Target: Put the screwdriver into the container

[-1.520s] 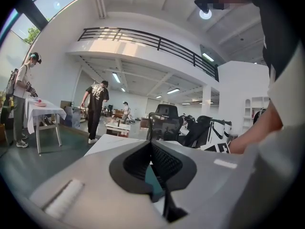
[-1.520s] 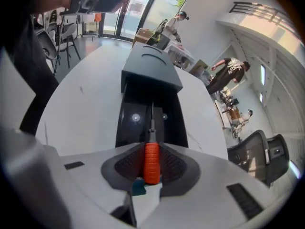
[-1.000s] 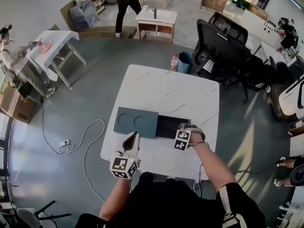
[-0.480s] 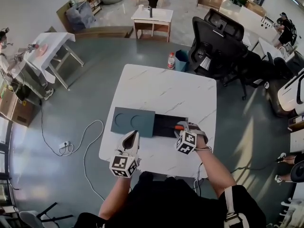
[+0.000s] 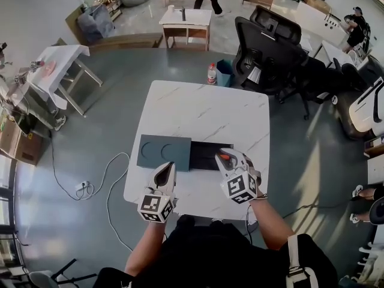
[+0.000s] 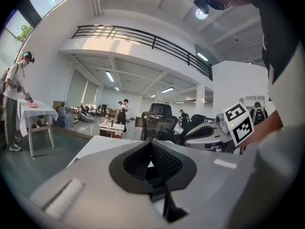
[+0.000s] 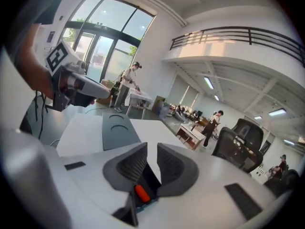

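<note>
The container point(image 5: 204, 156) is a black open tray on the white table point(image 5: 204, 110), with its grey two-ring lid point(image 5: 164, 152) point(image 7: 116, 130) slid to the left. The screwdriver's orange handle point(image 5: 223, 156) point(image 7: 141, 193) lies at the tray's right end. My right gripper point(image 5: 227, 158) point(image 7: 151, 149) hangs above it. Its jaws have just been closing and still stand apart. The handle shows low in the gap between them, and the pads do not press on it. My left gripper point(image 5: 168, 168) point(image 6: 151, 147) hovers near the table's front edge, shut on nothing.
Black office chairs point(image 5: 264, 47) stand behind the table. A bottle point(image 5: 211, 74) and a blue bin point(image 5: 226, 75) are on the floor at its far edge. A white cable point(image 5: 102, 173) lies on the floor to the left. More tables and people fill the background.
My right gripper has lifted out of the tray and turned, leaving the orange-handled screwdriver lying there. My left gripper has shifted only slightly.
</note>
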Action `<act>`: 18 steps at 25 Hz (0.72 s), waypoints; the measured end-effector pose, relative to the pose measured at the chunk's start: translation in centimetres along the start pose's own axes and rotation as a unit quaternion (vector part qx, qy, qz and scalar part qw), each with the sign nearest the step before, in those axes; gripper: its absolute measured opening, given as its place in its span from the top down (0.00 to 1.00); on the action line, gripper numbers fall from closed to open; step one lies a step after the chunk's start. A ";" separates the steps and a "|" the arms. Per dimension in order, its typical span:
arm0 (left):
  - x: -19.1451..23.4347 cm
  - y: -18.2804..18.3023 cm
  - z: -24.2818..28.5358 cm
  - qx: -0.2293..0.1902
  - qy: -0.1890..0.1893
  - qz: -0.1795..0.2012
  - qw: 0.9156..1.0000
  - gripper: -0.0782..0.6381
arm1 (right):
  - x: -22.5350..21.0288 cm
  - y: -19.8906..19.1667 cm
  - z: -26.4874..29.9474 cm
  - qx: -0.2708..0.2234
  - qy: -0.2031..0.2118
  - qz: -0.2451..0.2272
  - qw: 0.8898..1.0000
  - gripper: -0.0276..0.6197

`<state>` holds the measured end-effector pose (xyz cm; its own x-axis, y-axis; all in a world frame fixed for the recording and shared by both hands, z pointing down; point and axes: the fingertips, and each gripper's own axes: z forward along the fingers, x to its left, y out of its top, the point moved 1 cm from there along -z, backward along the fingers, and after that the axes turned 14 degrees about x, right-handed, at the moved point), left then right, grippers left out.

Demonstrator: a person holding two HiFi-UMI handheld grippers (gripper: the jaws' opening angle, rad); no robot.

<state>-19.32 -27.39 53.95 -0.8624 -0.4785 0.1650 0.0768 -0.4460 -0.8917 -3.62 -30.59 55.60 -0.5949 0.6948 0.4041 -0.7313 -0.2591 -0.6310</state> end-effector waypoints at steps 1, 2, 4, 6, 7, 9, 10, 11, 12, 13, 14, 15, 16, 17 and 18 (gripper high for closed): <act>-0.1 0.1 0.0 -0.001 0.000 0.001 1.000 0.88 | -0.1 0.4 -0.3 -0.006 -0.005 -0.001 1.000 0.86; -0.1 0.1 0.0 -0.001 -0.001 0.001 1.000 0.88 | -0.2 0.6 -0.4 -0.010 -0.009 -0.003 1.000 0.86; -0.2 0.1 -0.1 -0.002 -0.001 0.001 1.000 0.88 | -0.1 0.9 -0.3 -0.013 -0.011 -0.007 1.000 0.87; -0.2 0.1 -0.1 -0.002 -0.001 0.002 1.000 0.88 | -0.1 1.1 -0.4 -0.015 -0.012 -0.007 1.000 0.87; -0.2 0.1 -0.2 -0.002 -0.001 0.002 1.000 0.88 | -0.2 1.2 -0.5 -0.017 -0.014 -0.007 1.000 0.87; -0.1 0.1 -0.4 -0.003 0.002 0.001 1.000 0.88 | -0.2 1.5 -0.7 -0.022 -0.017 -0.007 1.000 0.87; 0.0 0.1 -0.5 -0.003 0.003 0.001 1.000 0.88 | -0.2 1.6 -0.8 -0.024 -0.019 -0.007 1.000 0.87; 0.0 0.1 -0.6 -0.003 0.005 0.000 1.000 0.88 | -0.2 1.7 -0.9 -0.026 -0.020 -0.007 0.999 0.88; 0.1 0.1 -0.7 -0.004 0.005 0.000 1.000 0.88 | -0.2 1.8 -1.0 -0.027 -0.021 -0.007 0.999 0.88; 0.1 0.1 -0.8 -0.005 0.006 0.000 1.000 0.88 | -0.2 1.9 -1.1 -0.030 -0.021 -0.005 0.999 0.88; 0.2 0.1 -0.9 -0.006 0.007 0.000 1.000 0.88 | -0.2 2.0 -1.2 -0.033 -0.022 -0.002 0.999 0.89; 0.2 0.1 -0.9 -0.007 0.007 0.000 1.000 0.88 | -0.3 2.2 -1.4 -0.037 -0.023 0.003 0.999 0.89; 0.2 0.2 -1.0 -0.008 0.007 0.000 1.000 0.88 | -0.4 2.4 -1.6 -0.042 -0.025 0.010 0.999 0.90; 0.1 0.3 -1.1 -0.010 0.007 0.000 1.000 0.88 | -0.6 2.6 -1.9 -0.049 -0.027 0.019 0.998 0.91; 0.1 0.4 -1.2 -0.011 0.007 0.001 1.000 0.88 | -0.7 2.8 -2.3 -0.058 -0.029 0.029 0.997 0.91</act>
<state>-19.98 -26.67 53.14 -0.8689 -0.4692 0.1579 0.0675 -0.4283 -0.9011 -4.48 -30.26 52.03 -0.6565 0.6396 0.4000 -0.6534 -0.2172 -0.7252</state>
